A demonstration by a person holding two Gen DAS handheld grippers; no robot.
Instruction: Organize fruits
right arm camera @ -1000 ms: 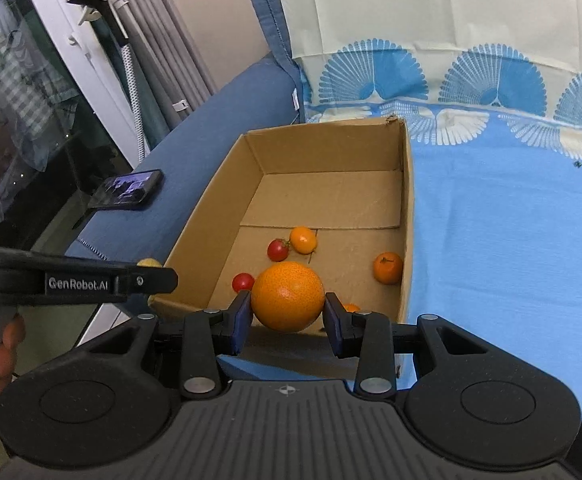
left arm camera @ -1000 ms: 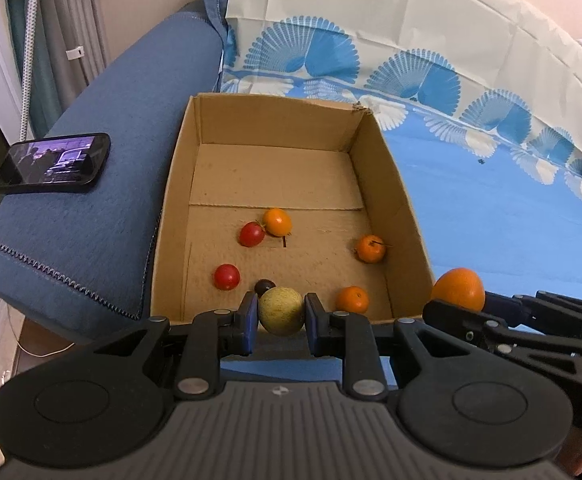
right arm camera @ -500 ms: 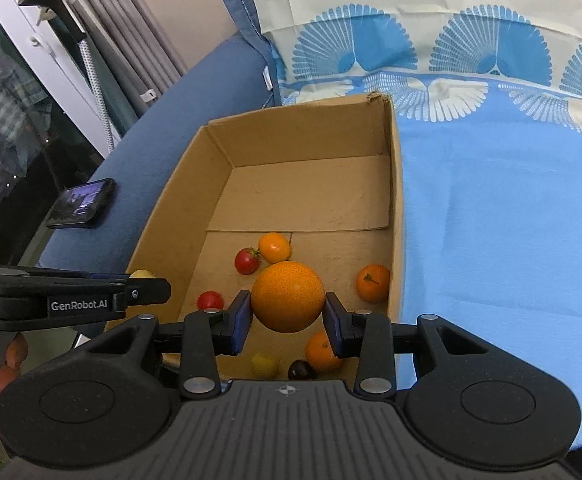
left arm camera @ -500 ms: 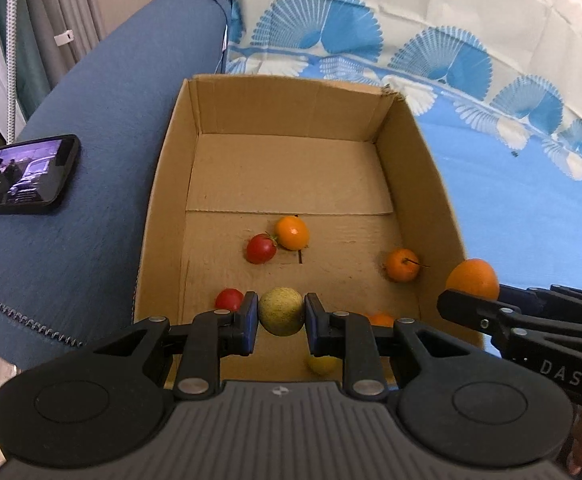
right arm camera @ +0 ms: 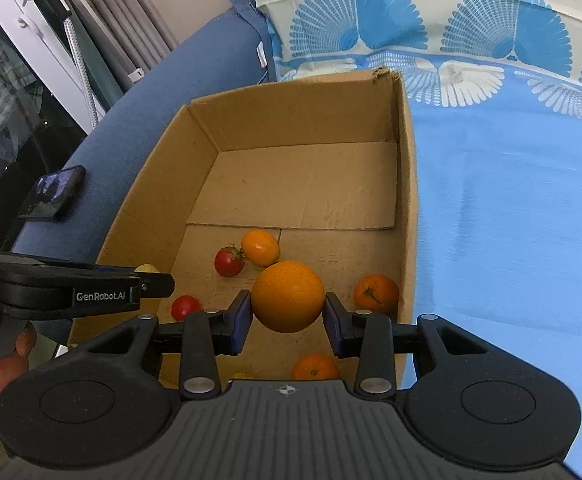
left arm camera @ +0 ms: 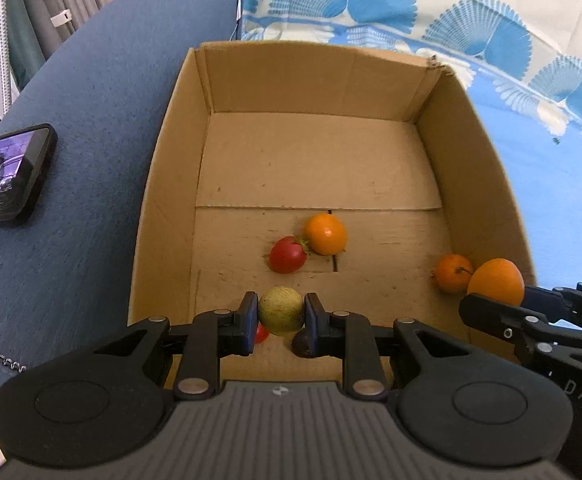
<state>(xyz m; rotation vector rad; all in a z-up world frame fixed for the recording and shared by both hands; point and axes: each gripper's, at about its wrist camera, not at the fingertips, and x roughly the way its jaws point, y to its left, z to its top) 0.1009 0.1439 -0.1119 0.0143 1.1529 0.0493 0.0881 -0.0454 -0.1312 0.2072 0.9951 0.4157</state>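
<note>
Both grippers hung over the cardboard box (left arm camera: 163, 184): the left gripper (left arm camera: 281, 316) clamped a small yellow-green fruit (left arm camera: 281, 310), the right gripper (right arm camera: 287, 312) an orange (right arm camera: 287, 296). Each fruit seemed best lowered onto bare cardboard, clear of the tomato (left arm camera: 287, 255), before letting go.

Dark phone (left arm camera: 5, 178) with lit screen lying flat on blue sofa armrest (left arm camera: 91, 152), fan-patterned blue and cream sheet (right arm camera: 511, 184) over seat, grey curtain (right arm camera: 103, 36) behind
</note>
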